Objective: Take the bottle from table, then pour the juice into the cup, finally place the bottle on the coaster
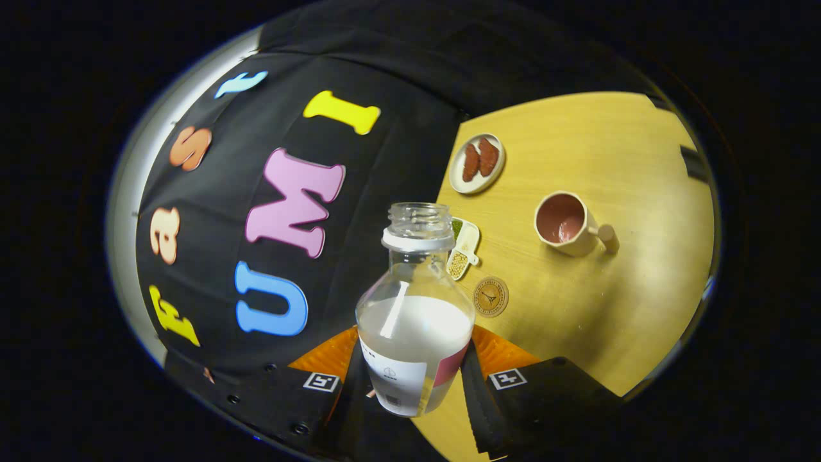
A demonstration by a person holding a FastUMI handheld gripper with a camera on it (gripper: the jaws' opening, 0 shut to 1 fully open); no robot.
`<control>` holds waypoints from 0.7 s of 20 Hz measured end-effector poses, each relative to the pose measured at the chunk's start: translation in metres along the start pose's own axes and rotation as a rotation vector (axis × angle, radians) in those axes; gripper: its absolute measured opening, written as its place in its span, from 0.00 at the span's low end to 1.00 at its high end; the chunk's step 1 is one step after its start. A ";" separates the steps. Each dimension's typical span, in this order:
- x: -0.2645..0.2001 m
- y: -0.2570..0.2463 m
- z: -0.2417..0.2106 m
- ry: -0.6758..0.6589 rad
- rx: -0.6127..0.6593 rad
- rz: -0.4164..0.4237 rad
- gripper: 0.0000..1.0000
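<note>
Bottle [414, 314] clamped in the gripper [414, 372], lifted over the table [616, 160].
Both fingers press the bottle's lower body; it is uncapped, part-full of white liquid (neck angled toward the booth wall); beyond it lie a coaster [490, 296] and a small scoop dish [463, 249]; the cup [567, 223] stands farther out; a plate [476, 163] with two reddish pieces sits beyond.

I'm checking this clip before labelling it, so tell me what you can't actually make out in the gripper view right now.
- Bottle: its base is hidden between the gripper's fingers, which are shut on it.
- Cup: pink inside; whether it holds liquid is unclear.
- Coaster: its emblem is too small to read.
- Small dish: partly hidden behind the bottle's neck.
- Plate: the two reddish pieces are too small to identify.
</note>
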State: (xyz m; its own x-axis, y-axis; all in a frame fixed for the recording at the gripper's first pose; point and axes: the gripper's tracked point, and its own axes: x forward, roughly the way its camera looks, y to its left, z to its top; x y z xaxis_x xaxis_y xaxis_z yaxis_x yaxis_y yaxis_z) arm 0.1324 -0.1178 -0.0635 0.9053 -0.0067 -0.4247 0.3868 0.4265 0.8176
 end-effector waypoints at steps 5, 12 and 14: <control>0.001 0.005 -0.029 -0.056 -0.430 -0.006 0.69; 0.069 0.006 -0.038 -0.237 -0.891 -0.070 0.69; 0.091 0.005 -0.034 -0.309 -0.971 -0.102 0.69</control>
State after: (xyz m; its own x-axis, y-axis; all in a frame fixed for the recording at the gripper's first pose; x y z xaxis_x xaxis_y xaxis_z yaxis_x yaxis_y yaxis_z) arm 0.2105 -0.0855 -0.1110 0.9348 -0.2585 -0.2435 0.2798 0.9584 0.0568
